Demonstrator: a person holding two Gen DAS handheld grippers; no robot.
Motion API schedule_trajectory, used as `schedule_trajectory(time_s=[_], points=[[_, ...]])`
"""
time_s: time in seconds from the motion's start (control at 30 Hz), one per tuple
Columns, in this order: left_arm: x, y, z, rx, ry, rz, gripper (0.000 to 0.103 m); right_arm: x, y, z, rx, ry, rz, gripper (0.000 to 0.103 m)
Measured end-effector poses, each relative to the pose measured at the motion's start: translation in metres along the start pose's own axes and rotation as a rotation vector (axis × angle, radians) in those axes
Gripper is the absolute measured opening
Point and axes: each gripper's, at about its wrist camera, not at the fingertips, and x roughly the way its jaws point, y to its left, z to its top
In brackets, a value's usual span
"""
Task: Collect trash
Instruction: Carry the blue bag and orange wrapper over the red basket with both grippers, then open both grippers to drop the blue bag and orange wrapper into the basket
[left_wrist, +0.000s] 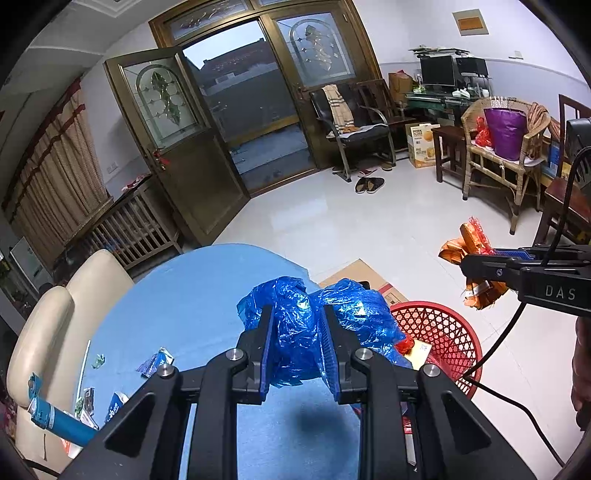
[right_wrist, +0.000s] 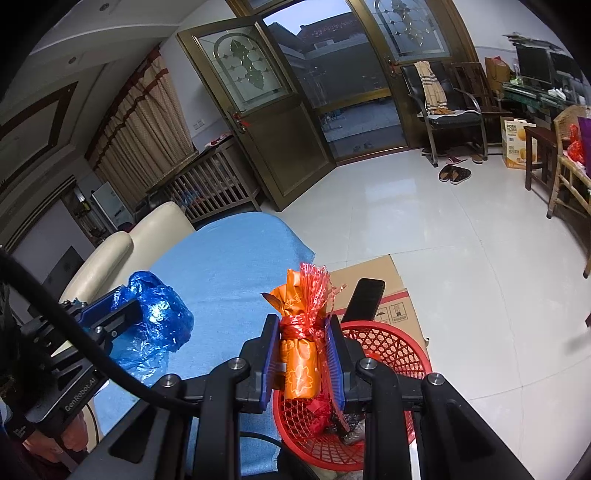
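Jaws clenched: left gripper (left_wrist: 298, 349) grips blue bag (left_wrist: 295, 325), right gripper (right_wrist: 303, 360) orange wrapper (right_wrist: 301, 354) over red basket (right_wrist: 399, 343).

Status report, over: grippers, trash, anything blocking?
Left gripper shut on blue plastic bag. Right gripper shut on orange wrapper, above red basket. Nothing blocking.

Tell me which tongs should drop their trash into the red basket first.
Right. The right tongs hold the orange wrapper directly above the red basket, so opening should drop it in. The left tongs grip the blue plastic bag over the blue tablecloth, beside the basket, and would likely need shifting first.
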Motion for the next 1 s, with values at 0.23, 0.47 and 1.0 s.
schedule_trajectory(time_s=[0.23,0.47,1.0], points=[[0.002,-0.001,0.002,0.010,0.008,-0.014,0.026,0.001,-0.004,0.000,0.018,0.006,0.001,0.027],[0.004,-0.006,0.002,0.017,0.015,-0.023,0.026,0.002,-0.007,0.000,0.025,0.008,0.002,0.027],[0.008,-0.005,0.001,0.016,0.026,-0.040,0.026,0.004,-0.013,-0.001,0.035,0.017,0.013,0.027]])
